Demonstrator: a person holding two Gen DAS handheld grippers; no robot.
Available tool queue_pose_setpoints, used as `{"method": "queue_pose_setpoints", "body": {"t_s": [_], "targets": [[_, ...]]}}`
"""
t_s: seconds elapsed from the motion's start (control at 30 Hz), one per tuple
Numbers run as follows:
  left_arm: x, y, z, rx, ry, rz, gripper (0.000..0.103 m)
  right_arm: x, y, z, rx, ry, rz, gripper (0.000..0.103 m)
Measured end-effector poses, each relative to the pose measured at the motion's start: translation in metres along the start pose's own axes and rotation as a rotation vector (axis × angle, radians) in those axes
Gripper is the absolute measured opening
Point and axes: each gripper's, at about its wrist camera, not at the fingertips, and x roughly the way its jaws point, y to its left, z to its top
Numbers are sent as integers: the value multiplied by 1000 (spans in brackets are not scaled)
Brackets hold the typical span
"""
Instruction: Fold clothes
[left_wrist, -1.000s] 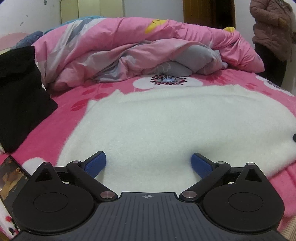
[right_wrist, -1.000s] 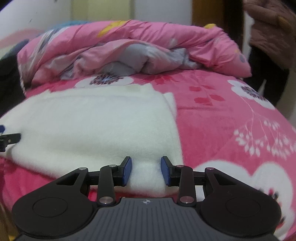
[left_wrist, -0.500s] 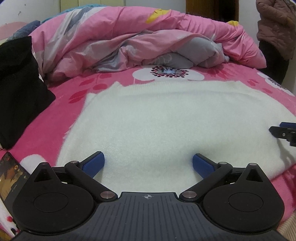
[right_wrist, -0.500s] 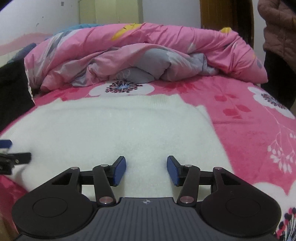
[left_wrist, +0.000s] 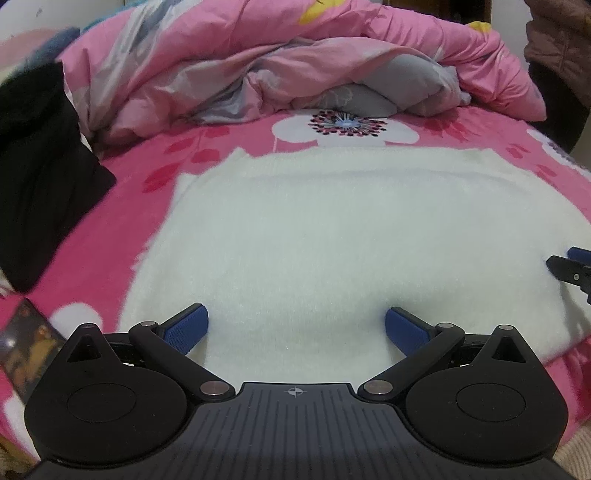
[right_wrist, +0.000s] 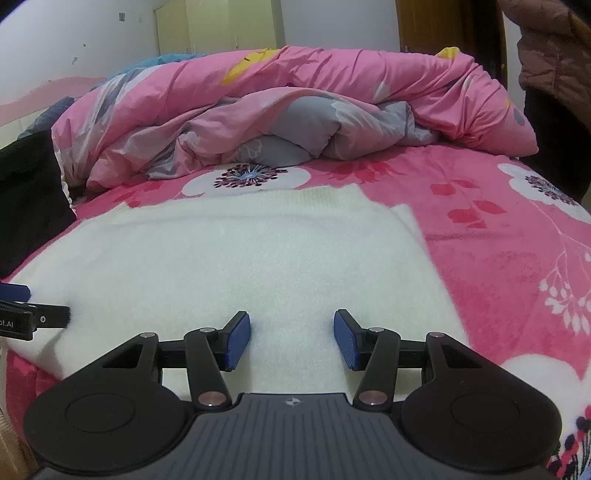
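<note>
White sweater (left_wrist: 332, 240): we found it flat on the bed (right_wrist: 498, 258), before the quilt (right_wrist: 295, 103) | left hand-held gripper (left_wrist: 295, 328): wide, over its near edge | right hand-held gripper (right_wrist: 291, 341): narrower, empty, likewise.

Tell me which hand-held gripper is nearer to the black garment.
Left. The left hand-held gripper is beside the black garment; the right hand-held gripper is across the white sweater.

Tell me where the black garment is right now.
The black garment lies at the far left in both views, on the pink bedspread, left of the white sweater and beside the bunched pink quilt.
</note>
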Motion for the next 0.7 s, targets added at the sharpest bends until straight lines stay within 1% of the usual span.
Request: {"method": "queue_pose_setpoints", "body": {"t_s": [0.07, 0.1, 0.17, 0.27, 0.37, 0.47, 0.63, 0.7], "targets": [[-11, -5, 2, 23, -55, 26, 103, 0, 1, 0, -4, -1, -3, 53], [-16, -6, 3, 29, -90, 28, 103, 0, 2, -1, -9, -2, -5, 53], [-22, -7, 9, 35, -151, 22, 103, -1, 2, -1, -9, -3, -5, 53], [-21, -10, 22, 37, -220, 8, 103, 0, 2, -1, -5, -4, -1, 54], [-1, -13, 31, 43, -223, 5, 103, -1, 1, -1, -8, -4, -1, 54], [30, -9, 30, 34, -164, 19, 103, -1, 1, -1, -12, -5, -4, 54], [38, 1, 24, -15, -167, -19, 103, -1, 3, 1, -17, 0, -12, 54], [42, 5, 22, -35, -168, -34, 103, -1, 6, 5, -36, 14, -18, 54]]}}
